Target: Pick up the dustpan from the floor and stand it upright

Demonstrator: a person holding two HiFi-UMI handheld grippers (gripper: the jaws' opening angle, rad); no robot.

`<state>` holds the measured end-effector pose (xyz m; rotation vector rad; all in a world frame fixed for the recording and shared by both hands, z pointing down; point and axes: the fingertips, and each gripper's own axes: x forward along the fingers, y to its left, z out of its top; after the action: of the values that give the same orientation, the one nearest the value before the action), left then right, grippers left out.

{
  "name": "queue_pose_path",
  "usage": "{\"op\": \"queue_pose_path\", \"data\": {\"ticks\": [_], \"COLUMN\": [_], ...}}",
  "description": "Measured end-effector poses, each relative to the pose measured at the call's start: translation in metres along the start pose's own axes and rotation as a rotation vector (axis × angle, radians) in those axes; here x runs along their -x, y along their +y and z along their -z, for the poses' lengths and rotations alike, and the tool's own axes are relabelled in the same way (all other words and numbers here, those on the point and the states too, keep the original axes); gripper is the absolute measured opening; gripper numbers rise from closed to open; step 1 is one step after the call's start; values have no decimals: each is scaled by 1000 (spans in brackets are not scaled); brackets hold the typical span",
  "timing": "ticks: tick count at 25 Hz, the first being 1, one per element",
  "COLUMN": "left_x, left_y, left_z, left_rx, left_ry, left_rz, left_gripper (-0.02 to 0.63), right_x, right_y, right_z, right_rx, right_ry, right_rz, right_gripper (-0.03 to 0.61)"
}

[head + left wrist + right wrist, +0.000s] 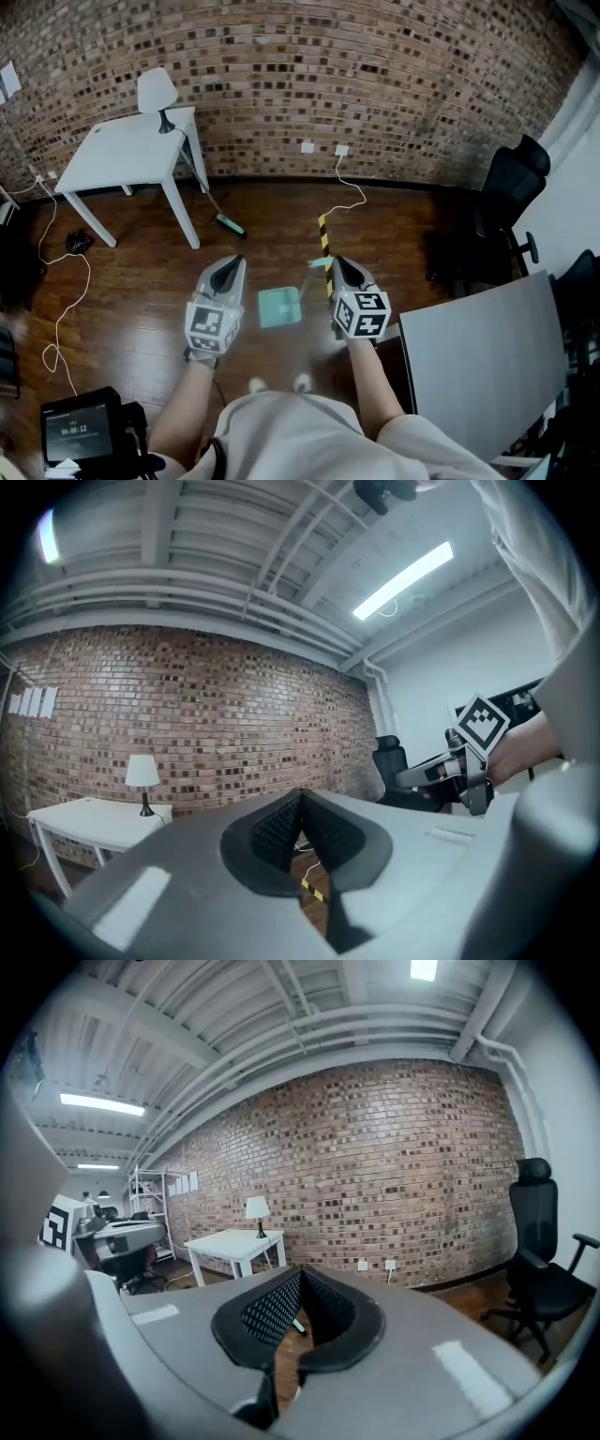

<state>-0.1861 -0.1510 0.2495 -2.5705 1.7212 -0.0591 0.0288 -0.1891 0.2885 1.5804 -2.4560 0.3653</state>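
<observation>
A: While both tools hang over the floor (141,309), what's their state?

B: Left tool (233,262) & right tool (336,263): jaws pressed together, nothing btwn.

A: Dustpan?

B: Dustpan (279,307) on floor btwn them, just past the shoes. Blurred, so flat vs upright I can't tell. Prob thin plastic: light, stiff, bit slippery. I'd grab the handle, not the pan. White bench (122,155) well beyond.

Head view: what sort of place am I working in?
Probably an office or studio room: a bare brick wall, a white table with a lamp, and a black office chair.
</observation>
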Motion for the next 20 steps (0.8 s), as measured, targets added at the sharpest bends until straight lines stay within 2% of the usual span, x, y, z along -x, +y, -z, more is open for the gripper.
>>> {"op": "queue_pose_path", "data": {"ticks": [7, 11, 16, 20], "left_x": [28, 47, 104, 160], "left_y": [-17, -22, -77, -130], "left_z": [-3, -2, -9, -9], "left_rx": [-18, -32, -28, -20], "left_ry": [16, 32, 20, 12], "left_rz": [49, 42, 16, -8], "left_gripper": [2, 2, 2, 2], "right_x": [26, 44, 120, 188], "right_y": [9, 24, 29, 38], "right_z": [19, 28, 55, 78], "right_rx": [50, 72, 24, 14], "right_ry": [53, 68, 47, 25], "right_rz": [33, 8, 2, -37], "right_gripper": [14, 14, 14, 14]}}
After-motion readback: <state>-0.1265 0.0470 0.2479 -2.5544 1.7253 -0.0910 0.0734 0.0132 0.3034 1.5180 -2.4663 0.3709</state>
